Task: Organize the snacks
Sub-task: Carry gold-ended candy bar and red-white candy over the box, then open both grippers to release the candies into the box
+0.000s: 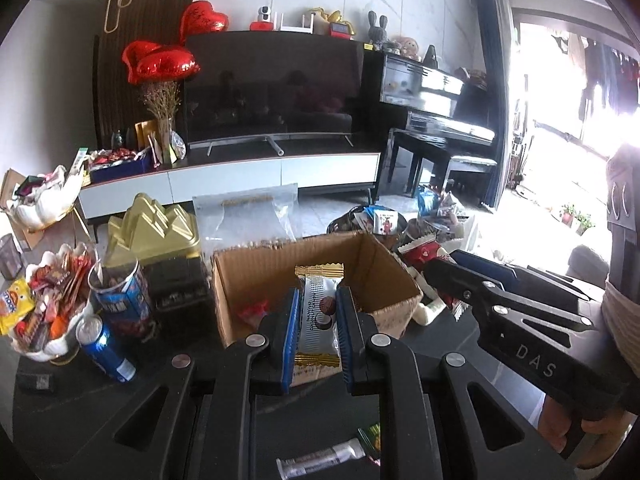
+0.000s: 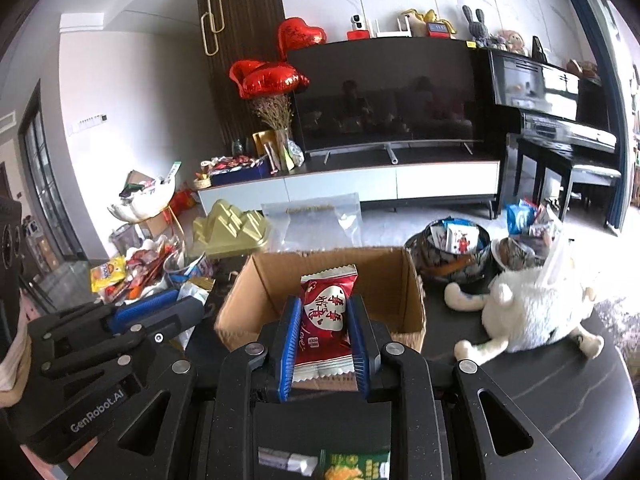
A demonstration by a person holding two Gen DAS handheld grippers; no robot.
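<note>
Silver wafer packet [image 1: 318,320] clenched in left tool [image 1: 318,312], red packet [image 2: 325,322] clenched in right tool [image 2: 325,320].

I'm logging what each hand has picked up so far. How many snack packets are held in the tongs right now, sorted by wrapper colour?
Silver-and-gold packet, in the left tongs: 1
Red packet, in the right tongs: 1
Total held: 2
Both are held in front of the open cardboard box.
</note>
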